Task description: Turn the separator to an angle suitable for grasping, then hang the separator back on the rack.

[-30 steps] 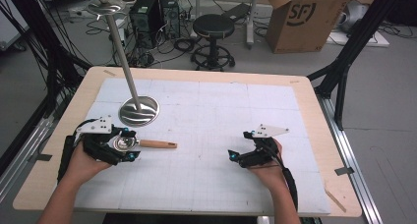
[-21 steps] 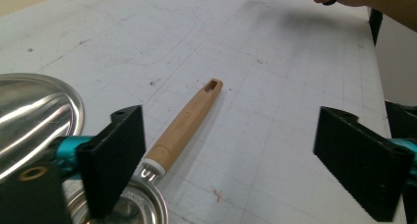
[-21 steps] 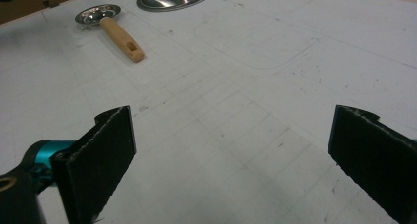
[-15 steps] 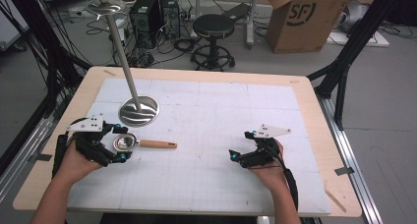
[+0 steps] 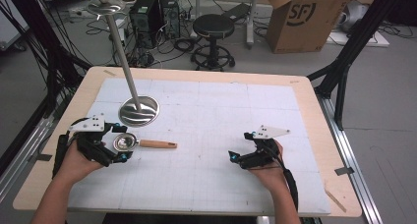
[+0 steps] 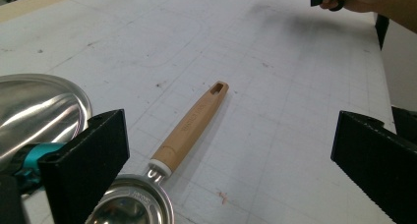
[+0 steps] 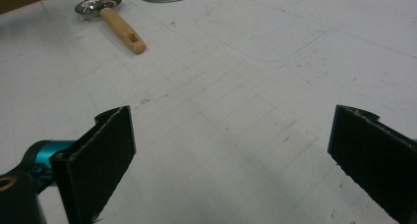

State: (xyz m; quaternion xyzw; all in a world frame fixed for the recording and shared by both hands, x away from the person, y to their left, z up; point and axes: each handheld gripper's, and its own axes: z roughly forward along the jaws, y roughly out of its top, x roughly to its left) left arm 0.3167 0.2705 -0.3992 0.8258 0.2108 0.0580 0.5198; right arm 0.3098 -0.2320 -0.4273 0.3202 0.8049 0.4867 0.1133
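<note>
On the white gridded table (image 5: 211, 135) a small steel strainer with a wooden handle (image 5: 142, 144) lies just before the left claw (image 5: 120, 148), jaws wide apart, while the right claw (image 5: 236, 160), equally spread, rests well apart.

Large dark letters "SF" on the side of a cardboard box (image 5: 307, 17) on the floor beyond the desk (image 5: 314, 106), faint unreadable lettering along the strainer's wooden handle (image 6: 189, 128)
</note>
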